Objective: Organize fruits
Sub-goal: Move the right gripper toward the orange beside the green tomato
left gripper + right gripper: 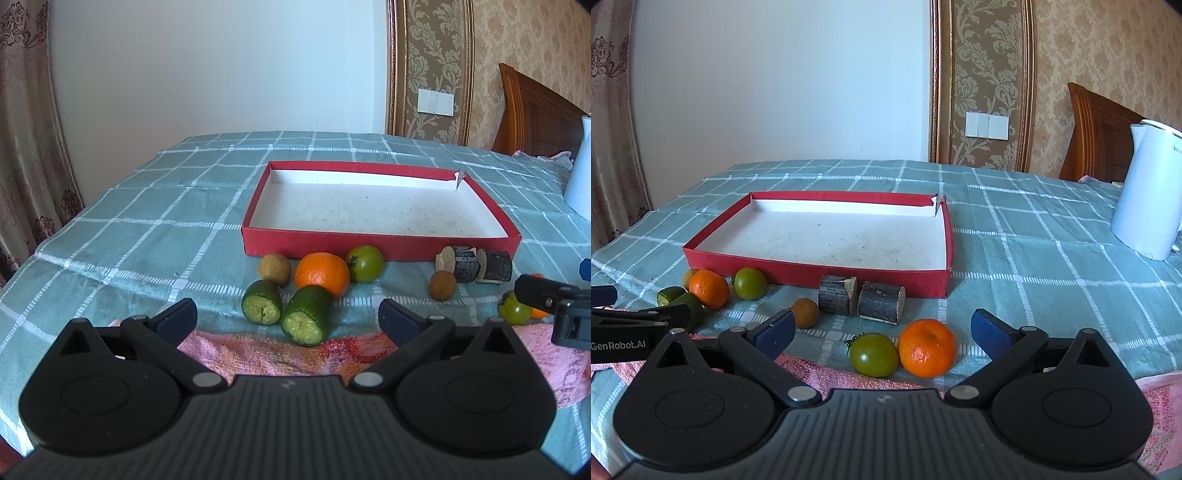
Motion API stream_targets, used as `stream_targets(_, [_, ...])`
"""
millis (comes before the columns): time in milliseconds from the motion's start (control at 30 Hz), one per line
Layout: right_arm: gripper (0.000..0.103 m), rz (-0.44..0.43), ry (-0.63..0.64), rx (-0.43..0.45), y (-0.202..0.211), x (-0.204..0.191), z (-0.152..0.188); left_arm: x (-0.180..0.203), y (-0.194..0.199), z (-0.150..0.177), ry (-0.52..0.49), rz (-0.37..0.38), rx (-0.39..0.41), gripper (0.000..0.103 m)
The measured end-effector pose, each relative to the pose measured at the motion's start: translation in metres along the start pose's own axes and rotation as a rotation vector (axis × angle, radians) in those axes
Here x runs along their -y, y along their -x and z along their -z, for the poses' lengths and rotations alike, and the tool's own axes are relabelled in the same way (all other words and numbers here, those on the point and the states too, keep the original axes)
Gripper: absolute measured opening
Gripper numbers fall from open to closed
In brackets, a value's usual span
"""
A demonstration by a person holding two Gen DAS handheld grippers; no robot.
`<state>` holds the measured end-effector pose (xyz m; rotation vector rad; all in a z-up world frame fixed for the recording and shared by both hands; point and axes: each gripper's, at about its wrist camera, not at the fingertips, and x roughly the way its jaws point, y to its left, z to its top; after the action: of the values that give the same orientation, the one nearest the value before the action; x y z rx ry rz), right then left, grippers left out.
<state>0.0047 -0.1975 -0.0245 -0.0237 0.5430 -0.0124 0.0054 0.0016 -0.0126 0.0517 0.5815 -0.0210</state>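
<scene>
A shallow red box (380, 244) (816, 272) with a white floor stands empty on the checked cloth. In the left wrist view, two cucumber pieces (306, 314), an orange (322, 274), a green tomato (365, 263) and a brown fruit (274, 268) lie before it. My left gripper (288, 317) is open and empty just short of the cucumber pieces. In the right wrist view, a green tomato (873, 354) and an orange (928, 347) lie between the fingers of my open, empty right gripper (882, 330). A brown fruit (805, 312) and two dark sugarcane chunks (860, 299) lie beyond.
A white kettle (1148, 192) stands at the right on the table. A pink towel (266, 350) lies along the near edge under both grippers. A wooden headboard (1097, 129) and wallpapered wall are behind. The table drops off at the left by a curtain (26, 147).
</scene>
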Motion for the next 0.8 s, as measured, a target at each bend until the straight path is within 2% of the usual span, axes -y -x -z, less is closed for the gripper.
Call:
stream_targets(500, [0.102, 0.004, 0.013, 0.000, 0.001, -0.001, 0.000, 0.000, -0.001, 0.001, -0.002, 0.002, -0.005, 0.103])
stream_targets(800, [0.102, 0.019, -0.005, 0.000, 0.000, 0.013, 0.004, 0.001, -0.005, 0.001, -0.008, 0.007, -0.017, 0.103])
